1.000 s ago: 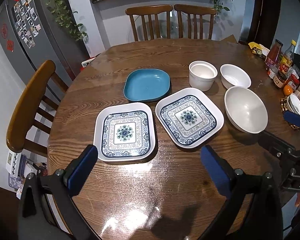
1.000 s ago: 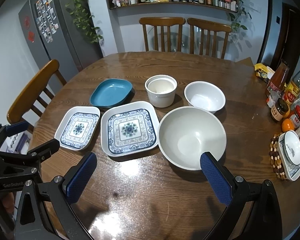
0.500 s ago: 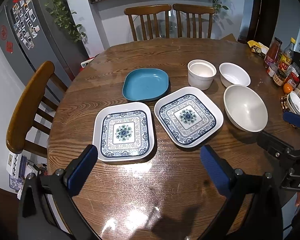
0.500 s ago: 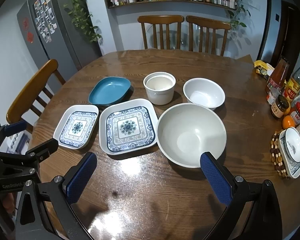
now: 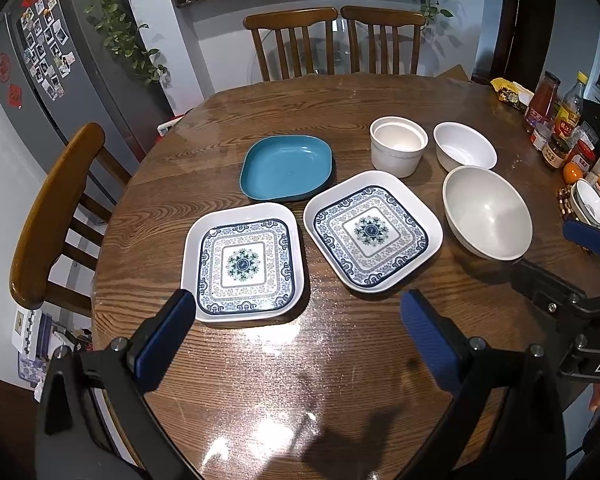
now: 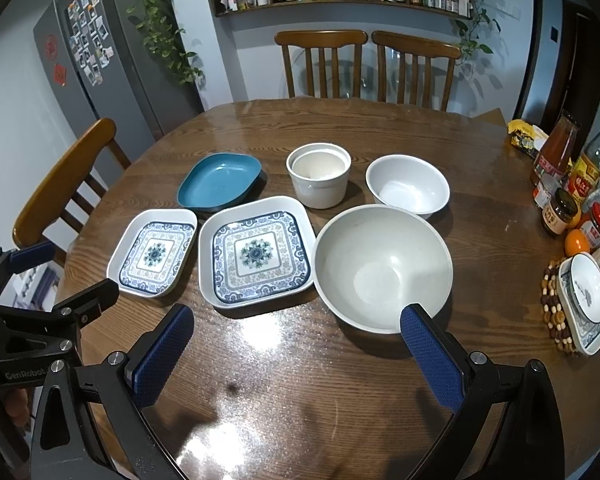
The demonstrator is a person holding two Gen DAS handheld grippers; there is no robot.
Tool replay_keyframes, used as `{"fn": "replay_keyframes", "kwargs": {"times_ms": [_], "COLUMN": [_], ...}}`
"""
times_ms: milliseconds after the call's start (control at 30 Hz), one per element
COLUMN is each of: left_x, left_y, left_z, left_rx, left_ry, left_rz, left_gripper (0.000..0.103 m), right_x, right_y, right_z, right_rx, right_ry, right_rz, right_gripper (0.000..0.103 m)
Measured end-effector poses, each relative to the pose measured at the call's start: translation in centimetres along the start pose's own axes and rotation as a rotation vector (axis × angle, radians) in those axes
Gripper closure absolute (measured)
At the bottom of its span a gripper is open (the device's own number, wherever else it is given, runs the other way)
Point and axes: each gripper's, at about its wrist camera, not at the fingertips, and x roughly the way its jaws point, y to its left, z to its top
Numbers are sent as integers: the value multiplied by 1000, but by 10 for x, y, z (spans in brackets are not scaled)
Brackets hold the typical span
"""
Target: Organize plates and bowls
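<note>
Your left gripper (image 5: 296, 328), fingers wide and empty, sits just near of the left patterned plate (image 5: 244, 264) on the desk (image 5: 300, 380). Your right gripper (image 6: 298, 344), equally wide, fronts the large bowl (image 6: 382, 268).

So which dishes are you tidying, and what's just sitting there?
Tidying: blue plate, two patterned plates, white cup, small bowl, big bowl.
Just there: sauce bottles, jars, oranges, chairs.

plates (image 5: 244, 263) left, bowls (image 5: 486, 213) right
</note>
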Motion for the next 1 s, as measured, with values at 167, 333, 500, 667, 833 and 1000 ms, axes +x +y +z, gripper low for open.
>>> {"fn": "replay_keyframes", "kwargs": {"times_ms": [167,333,500,667,833,1000], "left_x": [0,1,11,23,36,52], "left_y": [0,0,10,31,75,116], "left_z": [0,0,-2,-8,-12,-21], "left_rx": [2,0,-25,-65,-176,-245], "left_ry": [-1,1,19,56,85,113], "left_rz": [0,-6,-8,-17,-33,3], "left_gripper": [1,1,1,1,1,1], "right_x": [0,0,6,16,26,42], "right_y": [0,0,2,16,41,67], "right_z": [0,-1,-5,-7,-9,-9], "right_rx": [1,2,9,5,-9,15], "right_ry": [0,4,21,52,70,104], "right_rz": [-1,-3,-1,12,68,124], "right_gripper": [0,0,0,0,0,0]}}
